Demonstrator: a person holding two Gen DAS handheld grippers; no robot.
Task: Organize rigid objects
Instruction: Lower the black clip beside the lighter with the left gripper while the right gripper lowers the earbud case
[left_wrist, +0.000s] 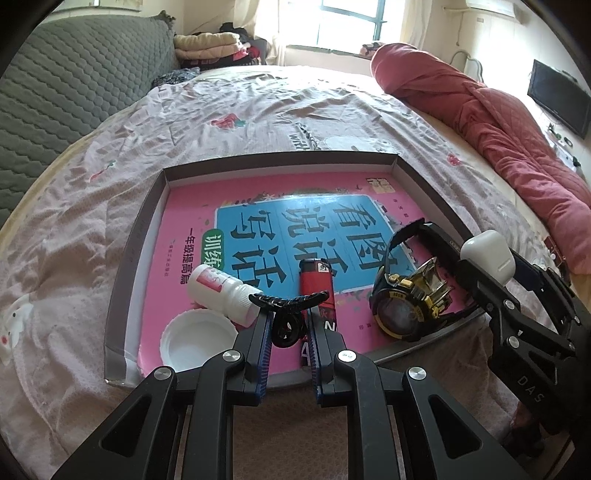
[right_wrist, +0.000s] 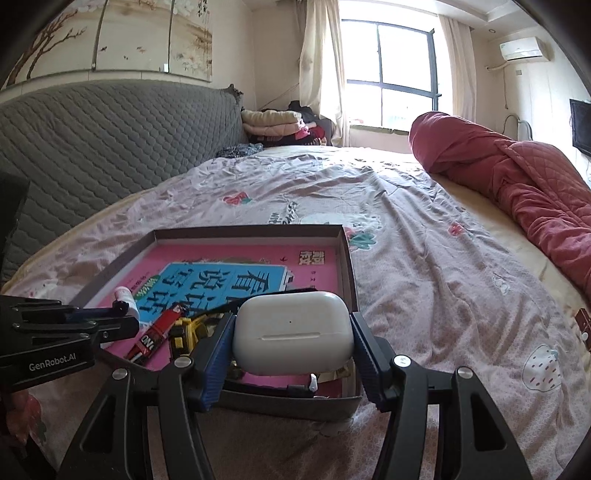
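The shallow box lies on the bed, lined with one pink and blue book that covers its floor, and it serves as the place where the small hard things are gathered. Already lying in it are one white bottle on its side at the near left, one white cap just near of that bottle, one red lighter in the middle, and one black and yellow watch at the near right.

Two things are not set down yet. The left gripper has its fingers clenched on one black hair clip, held over the near edge of the box between the bottle and the lighter. The right gripper has its fingers grasping one white earbud case, held above the near right corner of the box, close over the watch.

By my judgement the sorting is well along: four small things sit in the box and the last two visible ones hang right over it. What is left seems to be lowering the clip and the case into free patches of the book and letting go. No other loose small things show on the bedspread around the box.

Farther off lie one rolled red quilt at the right and a pile of folded clothes by the window.
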